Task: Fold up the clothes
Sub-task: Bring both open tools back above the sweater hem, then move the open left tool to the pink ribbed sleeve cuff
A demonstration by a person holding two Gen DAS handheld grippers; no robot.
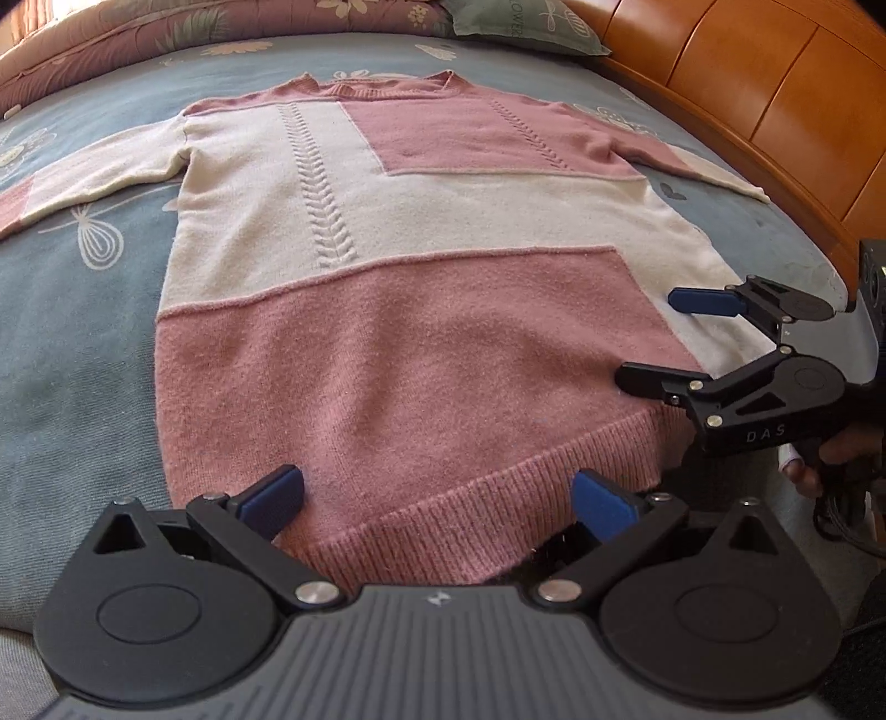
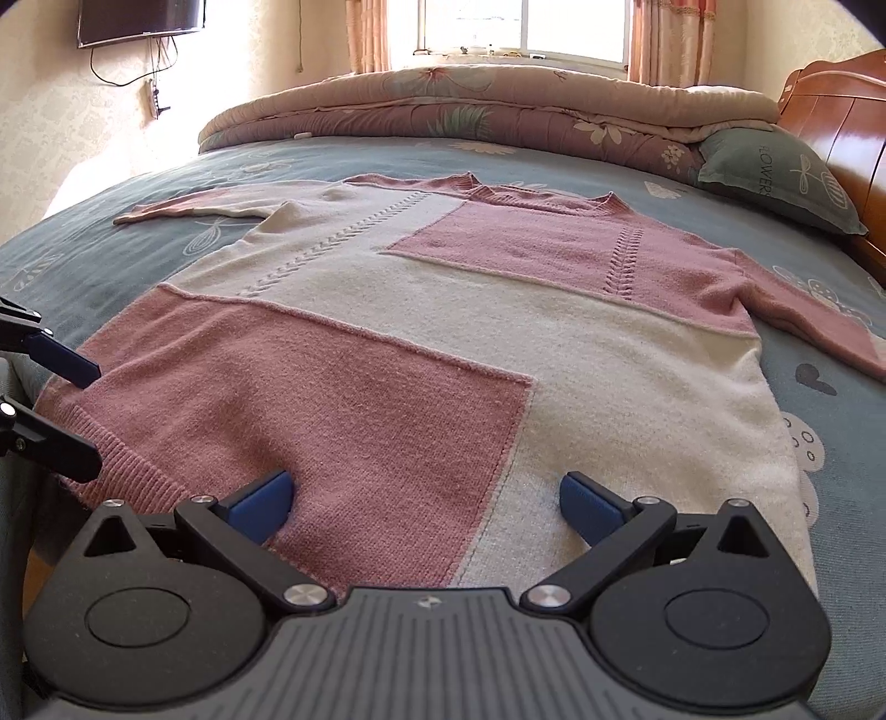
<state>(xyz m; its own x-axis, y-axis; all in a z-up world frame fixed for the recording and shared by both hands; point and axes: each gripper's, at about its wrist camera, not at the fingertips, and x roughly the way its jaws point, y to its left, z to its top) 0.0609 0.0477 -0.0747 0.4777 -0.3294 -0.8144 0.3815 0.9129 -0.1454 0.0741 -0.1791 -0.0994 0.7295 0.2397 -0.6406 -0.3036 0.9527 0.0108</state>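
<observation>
Blue-grey bedding (image 2: 138, 232) with a pale flower print covers the bed on which a pink and cream sweater (image 2: 443, 354) is spread flat, front up, neckline toward the far side and ribbed hem toward the cameras. Both sleeves are laid out sideways from the sweater's shoulders. Beyond the sweater's collar a rolled quilt (image 2: 476, 116) in dusty pink is stretched along the bed's far edge, and a grey-green pillow (image 2: 775, 177) is propped by the wooden headboard (image 2: 841, 127) off the sweater's pink-sleeve side. Behind the quilt a bright window (image 2: 520, 25) is flanked by curtains, and a dark screen (image 2: 138, 19) is mounted on the wall above the sweater's cream-sleeve side.

The left gripper (image 1: 437, 498) is held released just over the sweater's hem, its blue pads (image 1: 274, 495) spread wide with pink ribbing seen between them. The right gripper (image 2: 426, 498) is likewise spread open, poised at the hem where the pink block meets the cream panel; nothing is grasped by either. Seen from the left wrist, the right gripper is placed over the sweater's cream hem corner, with part of a hand (image 1: 830, 459) glimpsed behind it
</observation>
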